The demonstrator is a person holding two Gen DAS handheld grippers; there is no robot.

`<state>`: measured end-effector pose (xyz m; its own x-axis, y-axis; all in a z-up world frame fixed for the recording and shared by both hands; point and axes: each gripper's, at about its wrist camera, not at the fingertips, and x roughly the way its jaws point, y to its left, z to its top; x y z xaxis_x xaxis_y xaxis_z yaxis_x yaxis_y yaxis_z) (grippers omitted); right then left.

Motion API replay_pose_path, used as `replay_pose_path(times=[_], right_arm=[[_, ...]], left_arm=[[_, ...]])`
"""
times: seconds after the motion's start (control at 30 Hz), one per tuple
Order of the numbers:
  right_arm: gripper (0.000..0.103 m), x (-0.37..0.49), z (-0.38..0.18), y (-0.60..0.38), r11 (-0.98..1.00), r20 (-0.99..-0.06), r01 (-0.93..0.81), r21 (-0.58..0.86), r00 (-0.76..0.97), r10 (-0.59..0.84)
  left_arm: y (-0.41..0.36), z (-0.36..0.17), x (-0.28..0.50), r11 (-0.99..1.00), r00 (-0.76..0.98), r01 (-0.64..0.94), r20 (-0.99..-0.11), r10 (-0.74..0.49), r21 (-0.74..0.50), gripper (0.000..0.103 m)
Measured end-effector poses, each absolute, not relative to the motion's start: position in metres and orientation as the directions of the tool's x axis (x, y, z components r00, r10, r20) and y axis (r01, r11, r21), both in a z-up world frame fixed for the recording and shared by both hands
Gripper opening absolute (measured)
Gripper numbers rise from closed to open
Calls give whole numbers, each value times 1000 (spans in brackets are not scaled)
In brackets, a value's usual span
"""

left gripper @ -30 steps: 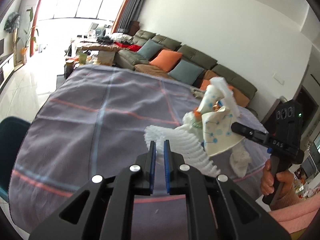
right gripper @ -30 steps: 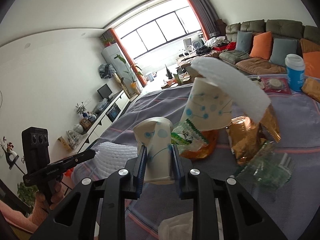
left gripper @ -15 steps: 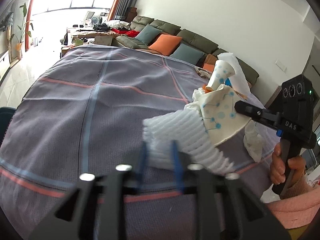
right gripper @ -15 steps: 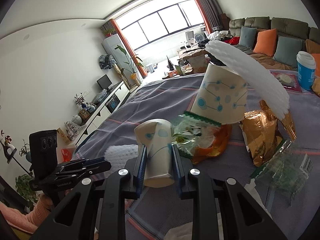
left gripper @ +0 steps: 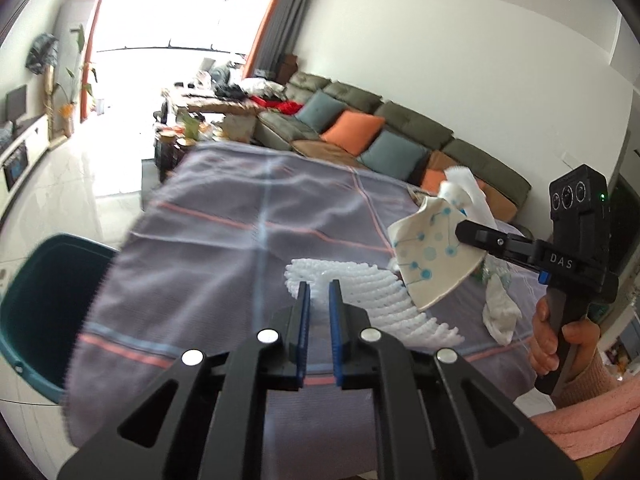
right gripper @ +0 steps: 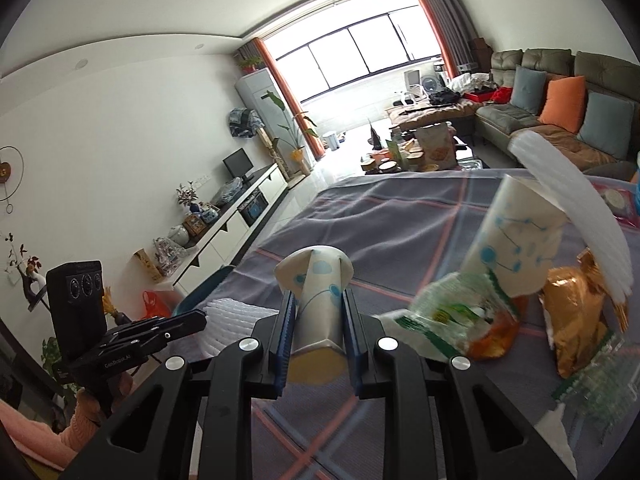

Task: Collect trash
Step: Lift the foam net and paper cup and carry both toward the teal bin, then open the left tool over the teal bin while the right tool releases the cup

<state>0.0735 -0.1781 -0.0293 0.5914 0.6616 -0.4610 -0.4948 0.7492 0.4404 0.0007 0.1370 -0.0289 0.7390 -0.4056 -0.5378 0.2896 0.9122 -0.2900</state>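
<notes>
1. The bench [left gripper: 224,248] is covered in a grey-purple cloth with pink and blue stripes, and there's a teal bin [left gripper: 38,312] right off its left edge in the left wrist view.
2. Trash is heaped on the right side of the right wrist view: a second paper cup [right gripper: 516,240] with blue dots lying tilted, a white foam sleeve [right gripper: 576,200] draped over it, a green-white wrapper [right gripper: 452,316], a gold foil bag [right gripper: 576,316] and a clear plastic bag [right gripper: 596,392]. All bunched up and touching.
3. A crumpled white tissue [left gripper: 500,312] sits near the bench edge, under the right gripper in the left view.
4. Left gripper [left gripper: 318,294]: jaws nearly closed, pinching the end of a white foam net [left gripper: 360,284]. The net trails off to the right over the cloth, so it lies right in front of that gripper.
5. Right gripper [right gripper: 316,312]: jaws narrow, clamped on a squashed paper cup [right gripper: 316,292], rim end sticking out past the tips. In the left view the cup hangs above the bench, next to the foam net.
6. Both grippers tip slightly down. The right hand [left gripper: 560,332] wraps the handle, pink sleeve [left gripper: 588,412] below it.
</notes>
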Motion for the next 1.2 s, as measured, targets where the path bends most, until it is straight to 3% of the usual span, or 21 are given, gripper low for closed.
replay_pose_path(times=[0.67, 1.2], right_arm=[[23, 113, -3, -49, 614, -432, -669, 418, 448, 782], [23, 149, -33, 79, 565, -530, -735, 375, 329, 781]], left_arm=[[253, 0, -19, 966, 855, -10, -503, -126, -259, 11], [334, -23, -14, 939, 813, -257, -576, 81, -230, 11]])
